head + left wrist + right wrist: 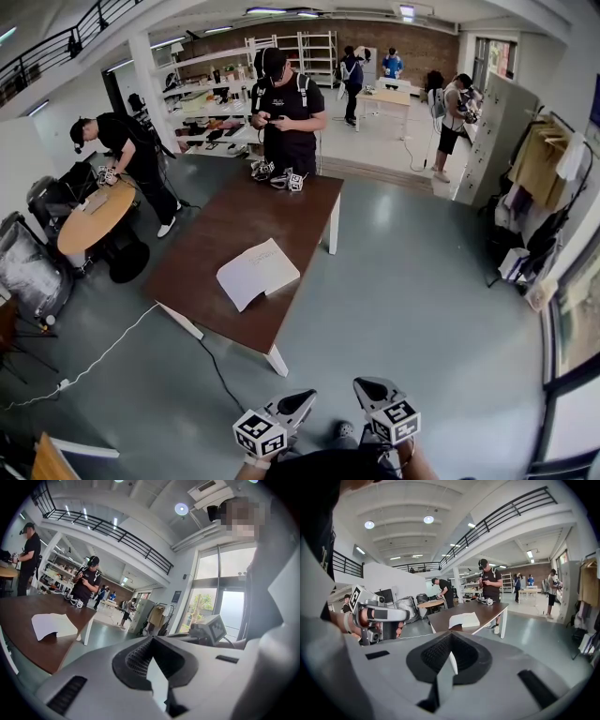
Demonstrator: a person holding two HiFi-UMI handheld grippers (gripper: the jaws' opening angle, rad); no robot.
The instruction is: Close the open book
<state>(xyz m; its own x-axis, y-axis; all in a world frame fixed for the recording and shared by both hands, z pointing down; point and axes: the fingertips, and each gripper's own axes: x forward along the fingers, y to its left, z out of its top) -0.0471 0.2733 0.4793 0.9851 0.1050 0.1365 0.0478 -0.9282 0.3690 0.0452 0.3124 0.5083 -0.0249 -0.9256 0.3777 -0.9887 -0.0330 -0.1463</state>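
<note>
My left gripper [302, 401] and right gripper [368, 387]: both closed tight, empty, low by my body. Book [257, 273] lies open on counter [246, 211], well ahead. Approach step, book untouched. Next: step in, catch one cover edge, fold over.

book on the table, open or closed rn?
Open: the book lies spread on the brown table, white pages facing up.
</note>
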